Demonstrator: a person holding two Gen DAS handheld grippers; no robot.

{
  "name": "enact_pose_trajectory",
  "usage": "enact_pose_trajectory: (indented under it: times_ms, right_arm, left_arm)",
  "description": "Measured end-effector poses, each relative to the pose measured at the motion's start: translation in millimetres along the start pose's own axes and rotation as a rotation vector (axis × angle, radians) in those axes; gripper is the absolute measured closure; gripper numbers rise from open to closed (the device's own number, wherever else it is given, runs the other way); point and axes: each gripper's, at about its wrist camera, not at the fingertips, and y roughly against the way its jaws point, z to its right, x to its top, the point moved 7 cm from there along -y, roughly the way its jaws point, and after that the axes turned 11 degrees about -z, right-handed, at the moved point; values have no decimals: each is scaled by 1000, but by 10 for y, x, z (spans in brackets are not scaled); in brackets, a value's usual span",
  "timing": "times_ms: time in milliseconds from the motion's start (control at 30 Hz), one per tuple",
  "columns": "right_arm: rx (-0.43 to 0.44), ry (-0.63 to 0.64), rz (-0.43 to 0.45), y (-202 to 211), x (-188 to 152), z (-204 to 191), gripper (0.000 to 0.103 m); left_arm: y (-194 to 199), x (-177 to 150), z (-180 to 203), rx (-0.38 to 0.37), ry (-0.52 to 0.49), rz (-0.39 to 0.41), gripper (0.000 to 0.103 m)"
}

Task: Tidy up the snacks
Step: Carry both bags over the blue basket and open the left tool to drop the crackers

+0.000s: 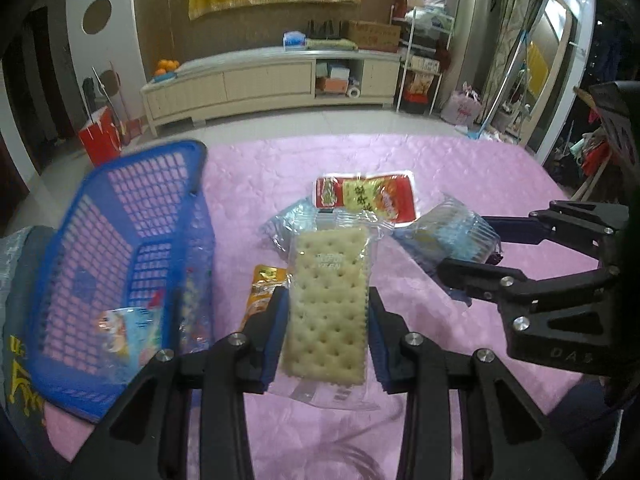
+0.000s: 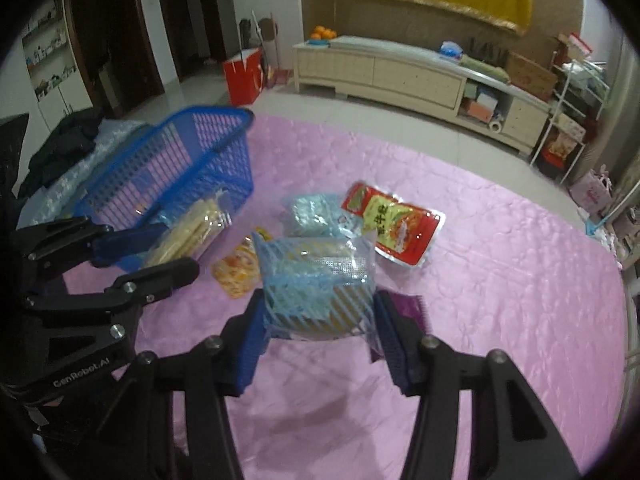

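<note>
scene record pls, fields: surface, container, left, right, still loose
surface: pink quilted cloth
container: blue basket, left of the snacks, one small colourful packet inside
left: left gripper shut on cracker pack, lifted
right: right gripper shut on blue striped packet, lifted
still loose: red pouch, orange packet, pale blue packet, purple packet
</note>
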Motion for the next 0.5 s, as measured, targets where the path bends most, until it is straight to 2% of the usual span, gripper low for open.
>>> enact_pose_trajectory:
  times_ms: [200, 500]
  right_arm:
    - [-21, 0, 49, 321, -45, -291, 46]
    - [19, 7, 112, 619, 53, -798, 46]
  left_arm:
    - [513, -120, -89, 2, -14, 58, 68]
    - [1080, -253, -468, 12, -18, 132, 68]
